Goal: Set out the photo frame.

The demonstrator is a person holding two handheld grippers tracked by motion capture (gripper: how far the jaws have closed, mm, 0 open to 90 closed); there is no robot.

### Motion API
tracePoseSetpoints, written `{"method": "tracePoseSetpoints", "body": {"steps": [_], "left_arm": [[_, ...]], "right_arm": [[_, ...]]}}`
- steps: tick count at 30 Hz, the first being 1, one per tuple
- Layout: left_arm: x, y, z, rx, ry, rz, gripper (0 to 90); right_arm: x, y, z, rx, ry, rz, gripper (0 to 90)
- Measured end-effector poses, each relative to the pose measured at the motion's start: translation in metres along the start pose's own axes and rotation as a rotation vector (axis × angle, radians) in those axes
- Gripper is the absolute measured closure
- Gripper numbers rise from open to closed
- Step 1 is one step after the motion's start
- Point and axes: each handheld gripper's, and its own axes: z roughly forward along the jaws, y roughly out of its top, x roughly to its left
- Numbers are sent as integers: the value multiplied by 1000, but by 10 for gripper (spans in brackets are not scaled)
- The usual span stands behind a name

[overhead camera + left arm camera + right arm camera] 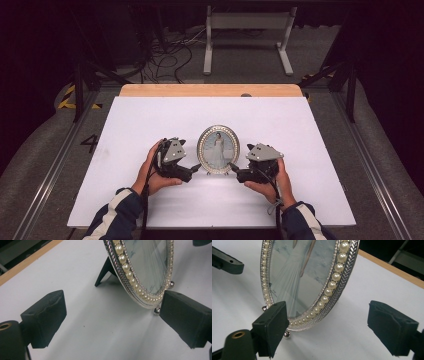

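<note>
- An oval picture frame (218, 149) stands upright near the middle of the white tabletop (150, 120), a little toward the near edge, its face turned to the person.
- The frame has a silver rim with a ring of pearl beads (336, 276) inside it, and holds a picture of a figure in a long pale dress.
- In the left gripper view a dark prop leg (103, 272) behind the frame rests on the tabletop, and small ball feet (157, 310) sit under the rim.
- The left tool (192, 167) lies just left of the frame's lower edge, held in the person's left hand (152, 172). Its jaws are spread wide; one pad (185, 317) sits right by the frame's bottom rim, and I cannot tell whether it touches.
- The right tool (235, 170) lies just right of the frame's lower edge, in the right hand (272, 182). Its jaws are spread too; the frame's lower rim stands between them, with the pads not pressing on it.
- A strip of bare wood (210, 90) runs along the tabletop's far edge.
</note>
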Motion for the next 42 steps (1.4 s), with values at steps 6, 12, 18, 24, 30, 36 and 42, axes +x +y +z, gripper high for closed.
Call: {"method": "tracePoseSetpoints", "body": {"steps": [6,12,18,24,30,36,42], "left_arm": [[-2,-3,-8,-14,8,17,69],[-4,-6,-14,-15,25,41,70],[-6,-11,-21,-2,43,55,72],[-8,-16,-27,16,53,72,72],[-6,-22,-33,29,65,71,71],[-3,-30,-42,33,80,63,71],[-3,-38,-49,49,90,65,71]], "right_arm": [[0,-3,-6,-13,-7,-12,139],[0,-7,-10,-19,-16,-28,139],[-1,-11,-14,-14,-35,-36,144],[-3,-16,-17,2,-50,-45,149],[-4,-20,-20,1,-59,-43,152],[-6,-25,-24,0,-77,-40,156],[-7,-30,-28,11,-92,-48,156]]}}
